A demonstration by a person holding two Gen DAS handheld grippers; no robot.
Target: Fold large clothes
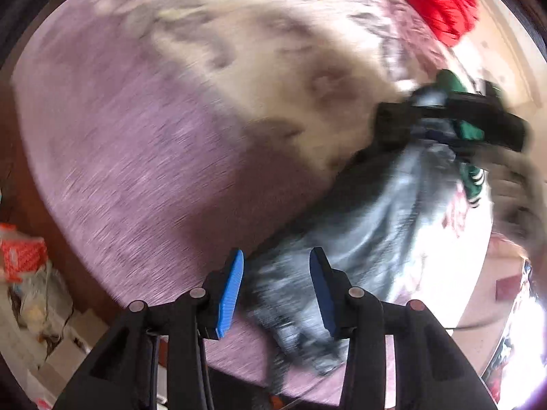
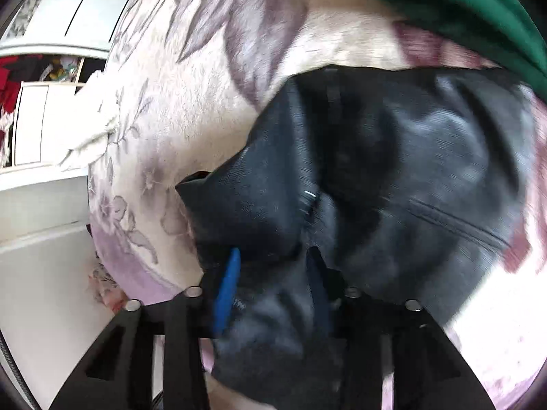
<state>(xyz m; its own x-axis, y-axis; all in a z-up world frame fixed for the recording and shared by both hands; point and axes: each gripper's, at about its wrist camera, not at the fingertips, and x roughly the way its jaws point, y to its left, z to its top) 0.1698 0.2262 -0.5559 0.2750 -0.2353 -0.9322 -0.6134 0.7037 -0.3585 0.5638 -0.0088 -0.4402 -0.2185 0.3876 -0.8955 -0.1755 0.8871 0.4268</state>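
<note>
Our left hand-held gripper (image 1: 277, 294) stands half open over the dark trousers (image 1: 359, 232), which stretch up-right to the right hand-held gripper (image 2: 270, 290), half open too.

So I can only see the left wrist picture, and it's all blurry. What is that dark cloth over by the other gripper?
Observer: The right wrist view shows it more sharply. It is a dark garment with a stitched slit, probably a pocket.
Operator: Is it being held?
Observer: It lies between and over the jaws of the right gripper, but I cannot tell whether they are gripping it.
Operator: What's past the blanket on that side?
Observer: A white cupboard with an open shelf.
</note>
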